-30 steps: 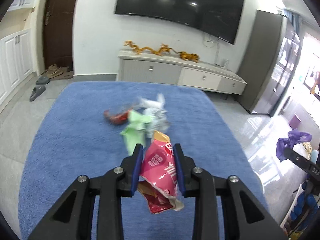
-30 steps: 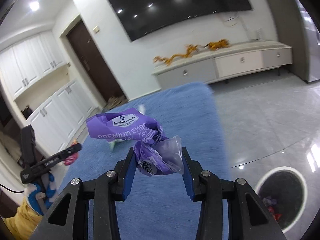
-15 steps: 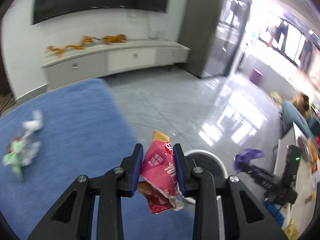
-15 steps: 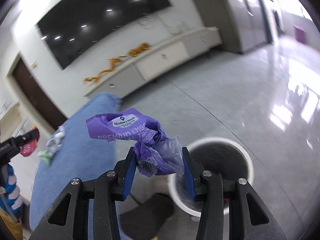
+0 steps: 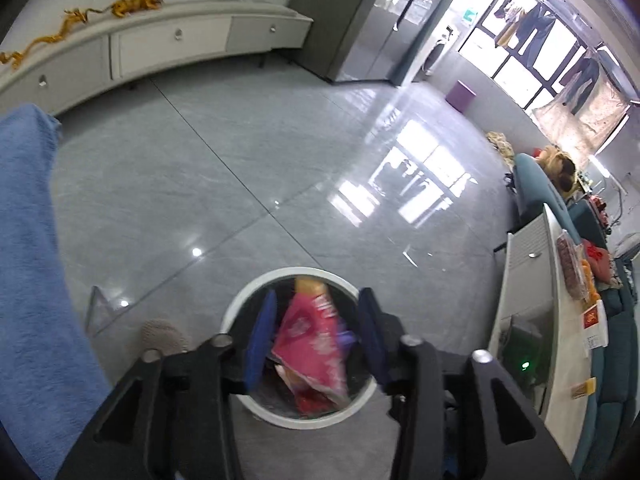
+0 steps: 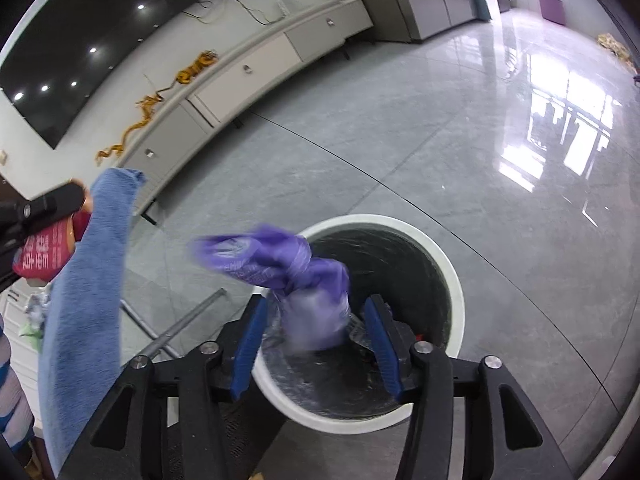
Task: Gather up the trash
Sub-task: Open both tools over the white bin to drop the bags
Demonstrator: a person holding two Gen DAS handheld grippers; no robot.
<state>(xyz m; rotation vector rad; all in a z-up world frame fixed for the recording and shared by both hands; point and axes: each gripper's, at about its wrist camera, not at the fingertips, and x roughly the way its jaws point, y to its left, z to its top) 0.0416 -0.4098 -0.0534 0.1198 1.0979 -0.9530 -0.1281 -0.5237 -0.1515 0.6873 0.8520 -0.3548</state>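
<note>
A white-rimmed round trash bin (image 5: 240,308) stands on the floor, also in the right wrist view (image 6: 452,272). My left gripper (image 5: 316,334) is open above the bin; a pink snack wrapper (image 5: 308,340), blurred, hangs loose between its blue pads over the opening. My right gripper (image 6: 316,336) is open over the bin too; a blurred purple plastic bag (image 6: 280,264) sits loose between its pads. In the right wrist view the left gripper (image 6: 44,208) shows at the left edge with the pink wrapper (image 6: 40,254).
A blue cloth-covered table (image 5: 28,264) lies to the left, its edge in the right wrist view (image 6: 84,300). A white low cabinet (image 5: 120,44) lines the wall. A side counter (image 5: 560,280) with items stands right. Grey tile floor (image 5: 280,140) surrounds the bin.
Both grippers swung from the blue table to above the bin. Both jaws opened; the pink wrapper and the purple bag have come loose and blur between the pads.
</note>
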